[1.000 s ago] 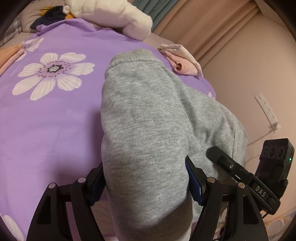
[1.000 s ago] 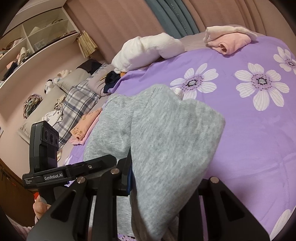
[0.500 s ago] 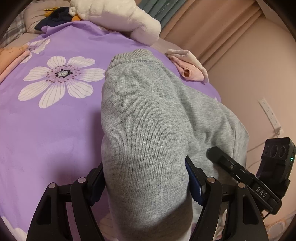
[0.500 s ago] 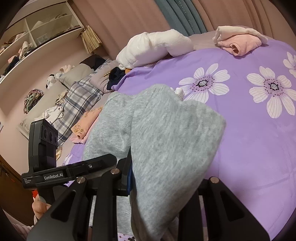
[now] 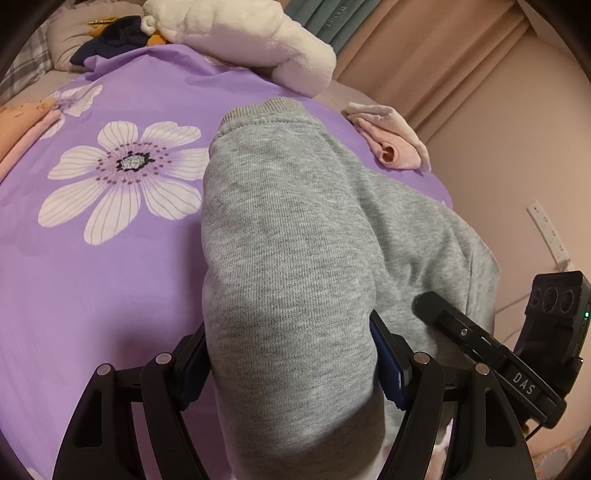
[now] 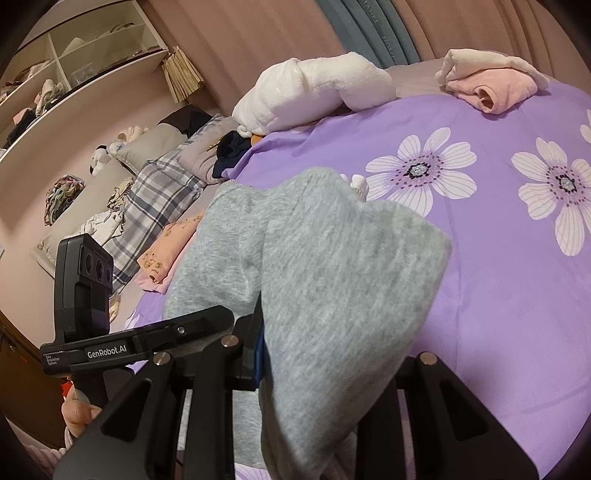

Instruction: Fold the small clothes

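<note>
Tongs, left [image 5: 291, 373] and right [image 6: 328, 369], each clamped on gray sweatpants [image 5: 288, 236] held up over the purple bedspread [image 5: 110, 280], have carried them farther up the bed, fold likely just starting; labels read "DAS" and "GenRobot.AI".

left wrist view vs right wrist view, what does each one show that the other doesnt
Only the left wrist view shows the white power strip on the wall.

Only the right wrist view shows the wall shelves, the plaid pillow and a second flower print on the sheet.

Both show the grey garment clamped in the left gripper and the right gripper, the purple sheet, the white plush bundle and the folded pink garment.
</note>
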